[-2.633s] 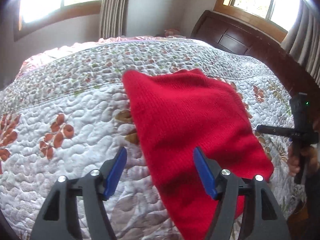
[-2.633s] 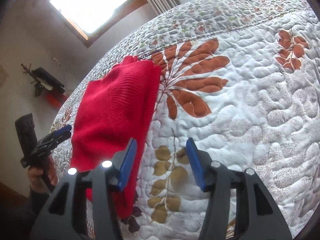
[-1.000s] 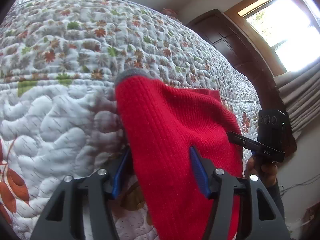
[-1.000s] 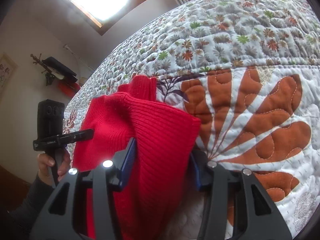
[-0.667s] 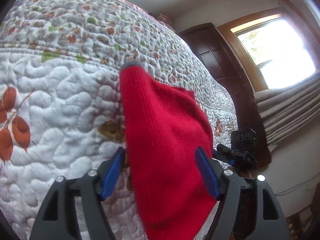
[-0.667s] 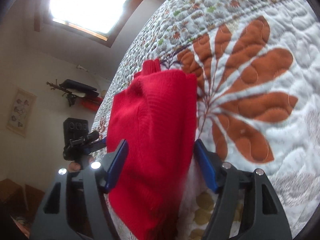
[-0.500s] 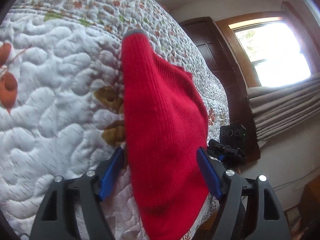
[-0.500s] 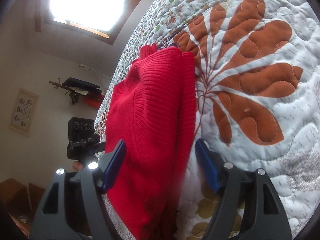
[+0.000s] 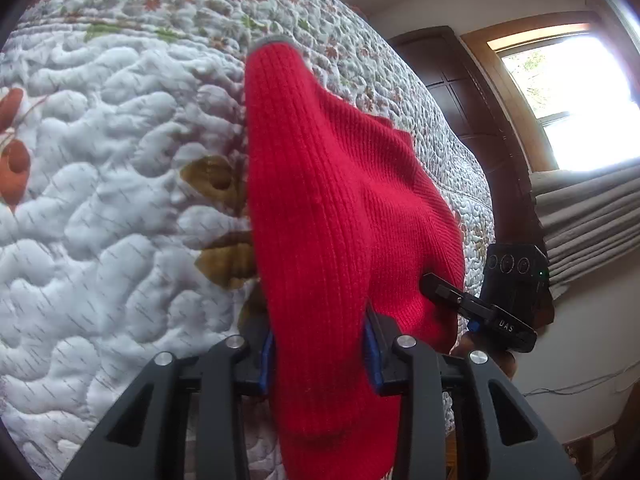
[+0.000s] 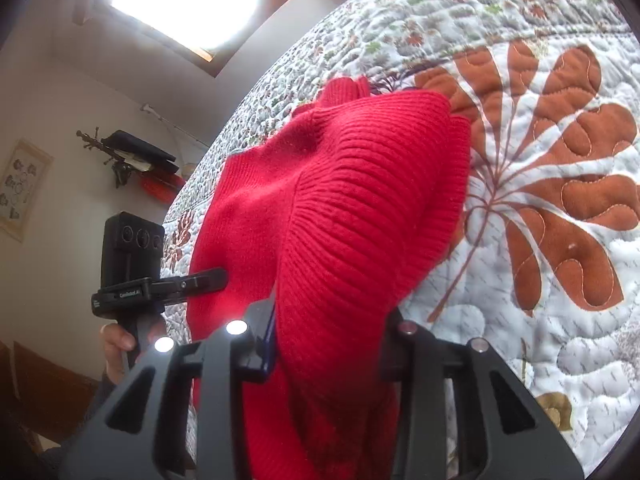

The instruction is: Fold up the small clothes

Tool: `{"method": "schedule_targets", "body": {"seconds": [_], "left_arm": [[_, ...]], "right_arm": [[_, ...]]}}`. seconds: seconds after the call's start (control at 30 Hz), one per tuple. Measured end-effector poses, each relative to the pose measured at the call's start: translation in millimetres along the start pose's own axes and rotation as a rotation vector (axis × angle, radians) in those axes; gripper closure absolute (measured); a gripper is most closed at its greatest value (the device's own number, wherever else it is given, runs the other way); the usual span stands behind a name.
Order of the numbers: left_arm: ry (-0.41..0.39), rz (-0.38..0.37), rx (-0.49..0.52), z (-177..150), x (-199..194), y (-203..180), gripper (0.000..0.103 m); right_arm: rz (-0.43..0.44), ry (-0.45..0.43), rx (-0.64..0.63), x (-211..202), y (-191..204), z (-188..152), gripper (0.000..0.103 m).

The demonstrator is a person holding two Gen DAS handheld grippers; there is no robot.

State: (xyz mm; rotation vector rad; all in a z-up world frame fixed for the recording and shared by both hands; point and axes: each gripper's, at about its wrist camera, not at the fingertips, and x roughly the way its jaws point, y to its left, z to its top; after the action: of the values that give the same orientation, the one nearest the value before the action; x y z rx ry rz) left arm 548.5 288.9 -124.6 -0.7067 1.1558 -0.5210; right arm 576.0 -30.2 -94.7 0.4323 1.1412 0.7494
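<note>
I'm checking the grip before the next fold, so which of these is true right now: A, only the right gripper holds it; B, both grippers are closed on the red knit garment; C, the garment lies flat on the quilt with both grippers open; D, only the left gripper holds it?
B: the red knit garment is pinched inside the left gripper and inside the right gripper, and it bunches up off the quilt.

- Your red ribbed-knit garment [image 9: 328, 216] has a grey-edged tip at the upper centre of the left wrist frame.
- Your white quilted bedspread [image 10: 560, 340] carries rust-orange leaf motifs at right.
- Your grippers are black with blue pads [image 9: 266, 356].
</note>
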Motion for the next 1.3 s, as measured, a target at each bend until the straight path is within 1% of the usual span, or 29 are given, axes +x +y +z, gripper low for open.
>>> {"method": "schedule_targets", "body": {"seconds": [0.07,0.2,0.37,0.47,0.57,0.63,0.67,0.73,0.77,0.8,0.83,0.87,0.9,0.97,1.03,1.13,1.17,1.2,1.27,1.3], "left_arm": [[-0.008,-0.003,0.002,0,-11,-2,0.071],[-0.034,0.006,0.017,-5,-47,-10,0.071],[-0.07,0.036,-0.001,-21,-116,-2,0.071],[-0.104,0.051,-0.023,-38,-164,13,0.071],[-0.128,0.07,-0.08,-61,-202,45,0.071],[-0.133,0.087,-0.131,-76,-216,76,0.071],[-0.123,0.099,-0.157,-83,-219,96,0.07],[-0.085,0.128,-0.222,-98,-214,139,0.062],[-0.065,0.149,-0.245,-106,-211,157,0.059],[-0.083,0.111,-0.247,-113,-217,169,0.059],[-0.122,0.073,-0.243,-121,-227,171,0.057],[-0.178,0.068,-0.219,-129,-240,166,0.056],[-0.239,0.06,-0.168,-138,-254,157,0.054],[-0.341,0.013,-0.051,-155,-274,132,0.053],[-0.381,-0.054,0.046,-171,-278,108,0.053],[-0.346,-0.154,0.108,-185,-256,88,0.053],[-0.313,-0.184,0.106,-184,-241,83,0.053],[-0.284,-0.193,0.091,-185,-228,86,0.053],[-0.24,-0.168,0.055,-190,-207,95,0.053],[-0.229,-0.163,0.023,-191,-198,103,0.053]], "right_arm": [[-0.014,-0.013,-0.005,-4,10,1,0.071],[-0.013,-0.021,-0.034,-3,56,-2,0.072],[0.052,-0.001,-0.064,11,114,-15,0.072],[0.108,0.026,-0.082,33,149,-26,0.072],[0.172,0.078,-0.071,69,168,-43,0.072],[0.192,0.125,-0.062,103,177,-58,0.071],[0.189,0.155,-0.055,121,178,-66,0.071],[0.167,0.219,-0.014,158,170,-81,0.064],[0.164,0.228,-0.008,166,167,-85,0.06],[0.183,0.218,-0.016,165,167,-88,0.059],[0.21,0.208,-0.011,160,164,-86,0.056],[0.239,0.194,0.01,154,158,-82,0.049],[0.265,0.178,0.033,149,152,-75,0.047],[0.303,0.165,0.084,146,141,-62,0.047],[0.34,0.188,0.112,155,137,-51,0.047],[0.333,0.196,0.107,165,141,-40,0.047],[0.317,0.181,0.084,163,144,-37,0.055],[0.285,0.151,0.028,156,151,-35,0.071],[0.212,0.054,-0.165,141,178,-39,0.073],[0.176,0.029,-0.235,139,186,-44,0.074]]}}
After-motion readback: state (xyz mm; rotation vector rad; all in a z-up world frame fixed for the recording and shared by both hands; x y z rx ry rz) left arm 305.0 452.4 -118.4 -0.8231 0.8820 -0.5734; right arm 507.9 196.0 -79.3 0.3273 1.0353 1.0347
